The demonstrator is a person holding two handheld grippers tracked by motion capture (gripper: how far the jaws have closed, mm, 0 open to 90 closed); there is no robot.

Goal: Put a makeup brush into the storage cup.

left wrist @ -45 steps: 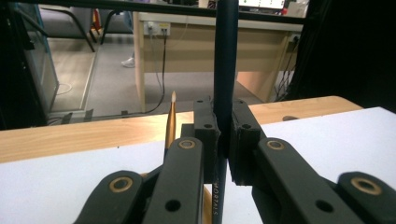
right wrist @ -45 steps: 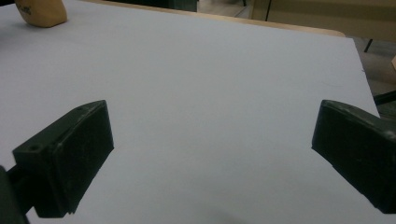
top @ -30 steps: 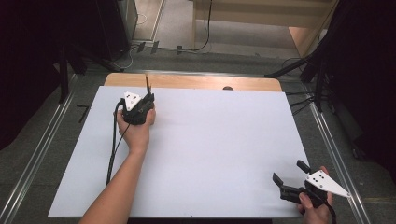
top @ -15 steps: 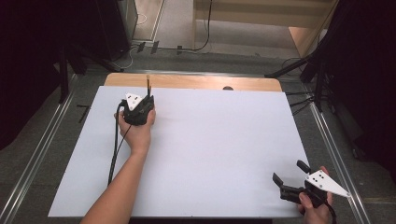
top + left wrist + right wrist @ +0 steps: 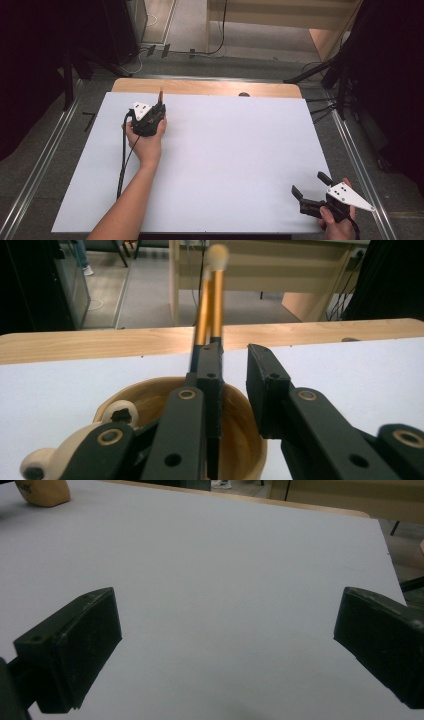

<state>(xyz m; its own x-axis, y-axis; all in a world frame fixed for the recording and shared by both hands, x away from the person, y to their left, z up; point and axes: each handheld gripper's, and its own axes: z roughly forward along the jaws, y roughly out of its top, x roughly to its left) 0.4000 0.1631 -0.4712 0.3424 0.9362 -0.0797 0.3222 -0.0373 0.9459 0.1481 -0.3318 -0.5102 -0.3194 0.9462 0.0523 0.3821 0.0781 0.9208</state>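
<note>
High view: overhead, looks forward-down on whole table point(image 5: 225, 165). Gripper views: close, low over table, facing far edge; all share white tabletop.

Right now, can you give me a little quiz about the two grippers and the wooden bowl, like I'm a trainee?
1. True or false: the right gripper has its jaws wide apart with nothing between them.
2. What rises above the wooden bowl beside the left gripper? A) golden sticks B) a spoon C) a cup
3. What colour is the sheet on the table?

Key: 1 true. 2 A; the left jaws have just been opening, and the gap between them is empty. 3 white.
</note>
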